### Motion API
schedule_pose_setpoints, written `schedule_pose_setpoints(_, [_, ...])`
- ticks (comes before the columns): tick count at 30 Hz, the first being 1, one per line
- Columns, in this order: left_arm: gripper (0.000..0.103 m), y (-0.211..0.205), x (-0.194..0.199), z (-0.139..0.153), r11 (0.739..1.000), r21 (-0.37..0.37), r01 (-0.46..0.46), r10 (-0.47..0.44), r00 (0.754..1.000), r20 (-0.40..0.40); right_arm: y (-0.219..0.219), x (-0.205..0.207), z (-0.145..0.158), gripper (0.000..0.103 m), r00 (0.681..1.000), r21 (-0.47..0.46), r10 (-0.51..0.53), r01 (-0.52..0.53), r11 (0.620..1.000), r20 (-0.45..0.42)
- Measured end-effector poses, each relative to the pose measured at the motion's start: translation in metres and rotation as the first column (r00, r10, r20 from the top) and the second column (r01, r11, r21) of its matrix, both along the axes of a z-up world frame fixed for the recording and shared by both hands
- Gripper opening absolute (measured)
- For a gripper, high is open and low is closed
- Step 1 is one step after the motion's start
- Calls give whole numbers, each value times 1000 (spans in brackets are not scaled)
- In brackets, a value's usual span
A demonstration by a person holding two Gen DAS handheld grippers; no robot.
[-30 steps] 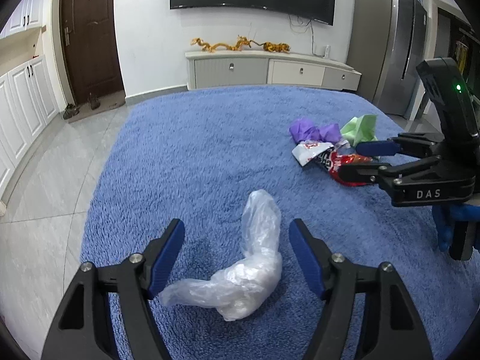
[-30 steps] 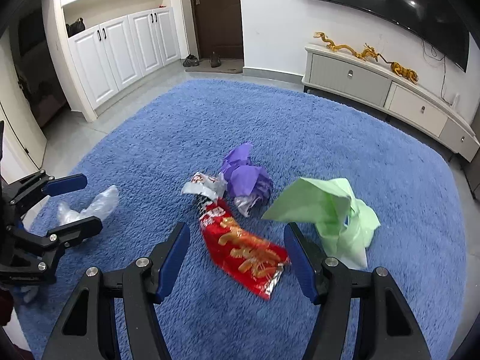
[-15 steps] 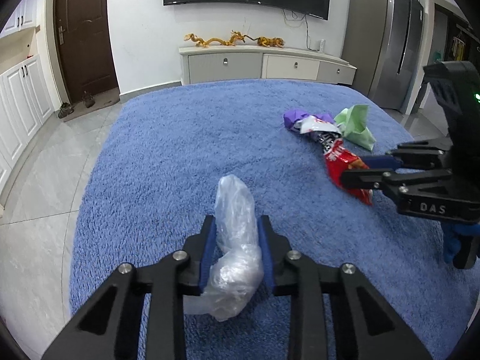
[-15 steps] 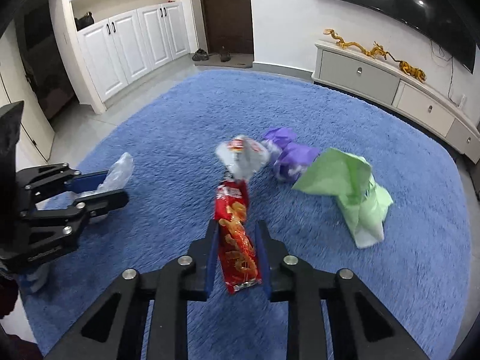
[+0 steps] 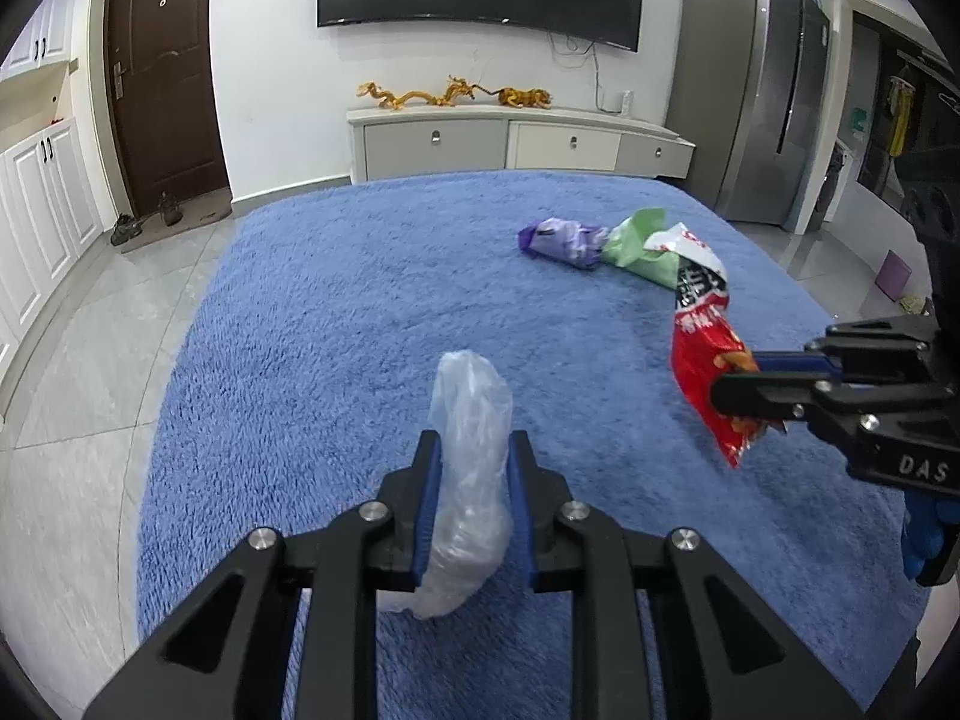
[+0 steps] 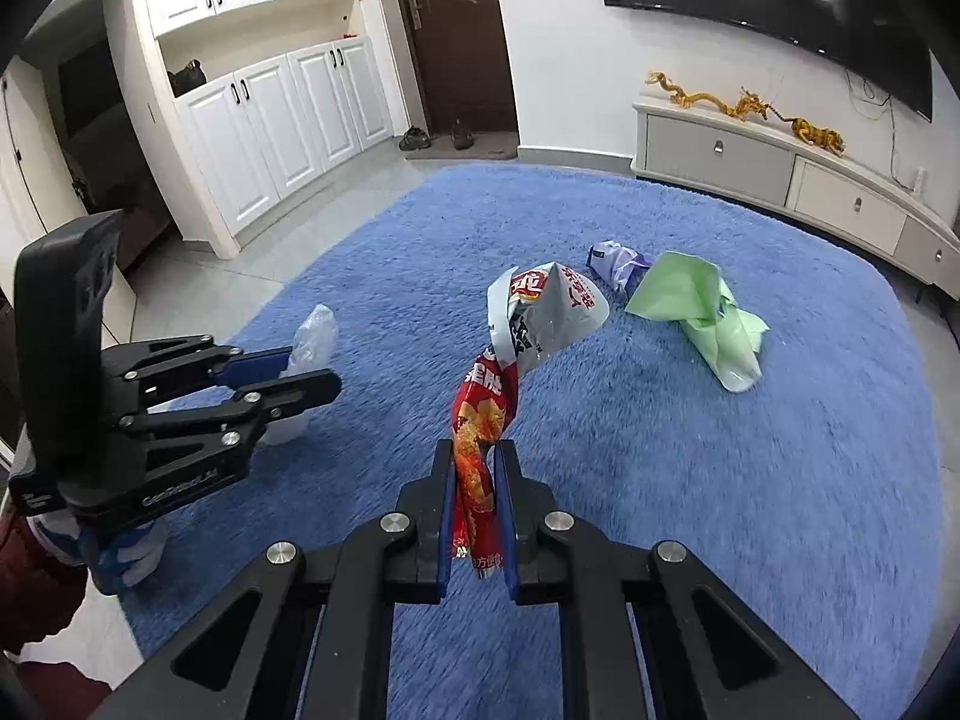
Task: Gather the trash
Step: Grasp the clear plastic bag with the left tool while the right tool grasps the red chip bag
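Both claws have snapped in from wide open, and each now has a catch! The left claw (image 5: 471, 504) is closing its blue pads onto the crumpled clear plastic bag (image 5: 468, 480), which a second ago lay loose on the carpet between spread fingers; now its middle is pinched, with the top poking up past the fingertips and the tail drooping below. The right claw (image 6: 477, 498) is clamped tight on the lower end of the red and silver snack wrapper (image 6: 510, 372), and the wrapper's crinkled silver top now stands up clear of the shaggy blue carpet (image 6: 690, 480). That means two pieces of trash are secured and lifting away, I'd judge. Further out, two pieces are left on the carpet: the crumpled pale green paper (image 6: 702, 312) and, touching it on the far side, the scrunched purple wrapper (image 6: 618, 264), both well apart from either claw. No bin shows in either view.
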State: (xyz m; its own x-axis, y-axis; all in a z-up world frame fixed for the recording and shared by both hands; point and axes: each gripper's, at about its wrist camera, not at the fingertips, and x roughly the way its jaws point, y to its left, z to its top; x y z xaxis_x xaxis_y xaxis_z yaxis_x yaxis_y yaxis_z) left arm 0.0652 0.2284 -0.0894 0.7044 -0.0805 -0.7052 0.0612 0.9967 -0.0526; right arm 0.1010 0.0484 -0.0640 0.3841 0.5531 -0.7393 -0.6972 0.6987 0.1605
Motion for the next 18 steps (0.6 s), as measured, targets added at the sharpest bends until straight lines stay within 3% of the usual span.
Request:
schedule_pose_setpoints(10, [15, -21, -19, 28, 999, -26, 45, -44, 997, 57, -35, -27, 20, 12, 995, 23, -97, 96, 995, 39])
schedule_pose_setpoints(18, [11, -39, -27, 44, 980, -145, 136, -127, 989, 70, -80, -41, 26, 12, 976, 42, -210, 208, 977, 59])
